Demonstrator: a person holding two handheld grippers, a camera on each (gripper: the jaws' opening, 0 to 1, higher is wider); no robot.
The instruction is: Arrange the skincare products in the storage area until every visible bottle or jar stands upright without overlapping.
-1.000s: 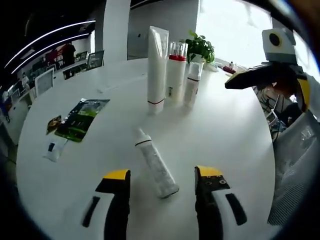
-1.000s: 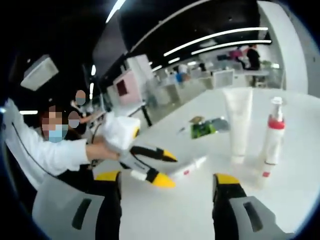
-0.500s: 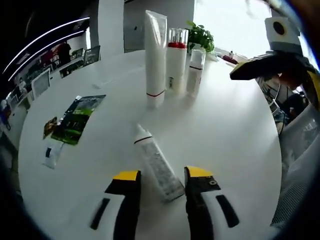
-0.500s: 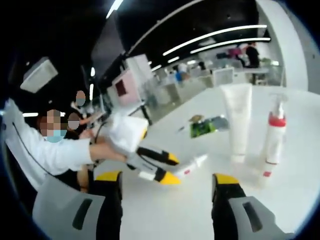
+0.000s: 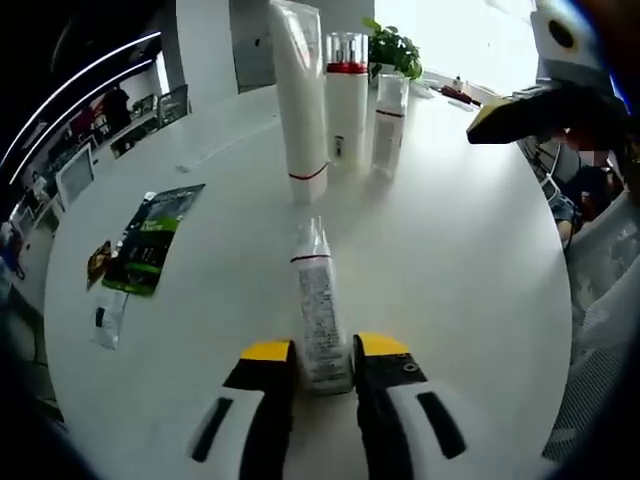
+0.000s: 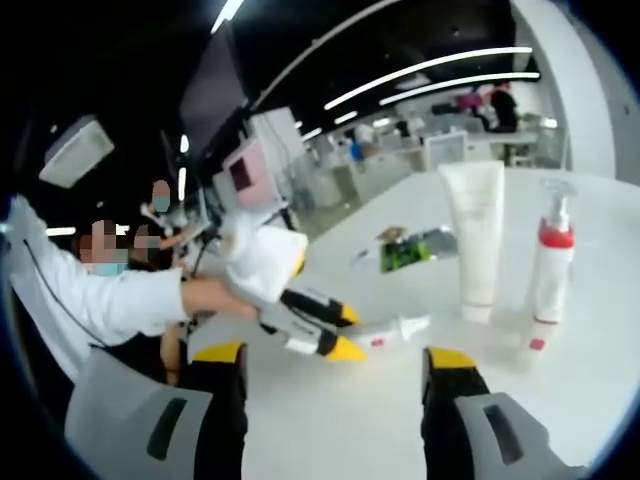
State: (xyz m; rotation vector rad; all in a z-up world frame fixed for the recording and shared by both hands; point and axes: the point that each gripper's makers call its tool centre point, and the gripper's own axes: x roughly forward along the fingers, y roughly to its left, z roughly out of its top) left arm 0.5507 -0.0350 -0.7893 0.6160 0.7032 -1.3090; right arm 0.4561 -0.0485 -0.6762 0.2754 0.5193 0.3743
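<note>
Tube [image 5: 318, 310] lies flat on the white worktop [image 5: 450, 250], its crimped end between the yellow tips of your left hand-held gripper [image 5: 324, 350] and its cap pointing away toward the far group. Your left jaws stand narrow, pressed against the tube's two sides — you are holding it by that near end while it rests on the surface.

Beyond the tube, at the far side, three products stand upright close together: a tall white squeeze tube [image 5: 300, 95] on its cap, a bottle with a red collar [image 5: 346, 105] just right of it, and a smaller pale bottle [image 5: 387, 125] right of that. They stand side by side without lying on one another. A green plant [image 5: 393, 50] sits farther back. To the left on the worktop lie a green leaflet [image 5: 148, 240] and a small white card [image 5: 108, 313], well apart from the bottles.

In the right gripper view, your right hand-held gripper [image 6: 335, 355] hangs above the worktop with its jaws wide apart and nothing between them. Ahead of it you see your left hand-held gripper coming in from the left, held by a hand [image 6: 215, 297], its yellow tips at the flat tube's end [image 6: 392, 331]. Farther right stand the tall squeeze tube [image 6: 473, 235] and the red-collared bottle [image 6: 552, 270] — both upright, near each other but apart.
</note>
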